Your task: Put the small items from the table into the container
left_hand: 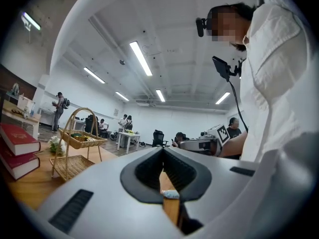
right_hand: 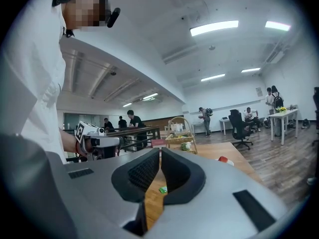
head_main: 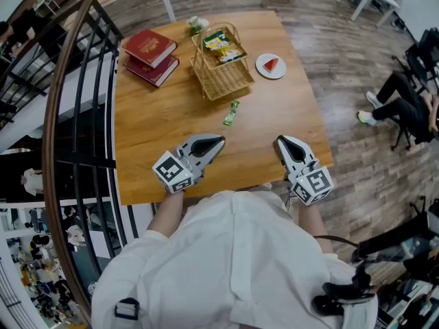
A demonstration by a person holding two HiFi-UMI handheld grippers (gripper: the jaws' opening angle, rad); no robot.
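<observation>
A small green packet (head_main: 231, 113) lies on the wooden table (head_main: 158, 122) in front of a two-tier wicker basket (head_main: 221, 70) that holds several packets. My left gripper (head_main: 221, 141) rests low near the table's front edge, left of the packet; its jaws meet at the tips with nothing in them. My right gripper (head_main: 281, 141) sits to the packet's right, jaws shut and empty. In the right gripper view the packet (right_hand: 163, 189) shows through the slit below the closed tips, the basket (right_hand: 180, 133) beyond it. The left gripper view has the basket (left_hand: 79, 148) at its left.
Two red books (head_main: 149, 55) are stacked at the table's back left. A white plate (head_main: 271, 66) with a red slice stands right of the basket. A dark railing (head_main: 75, 115) runs along the table's left side. People and office chairs are farther off in the room.
</observation>
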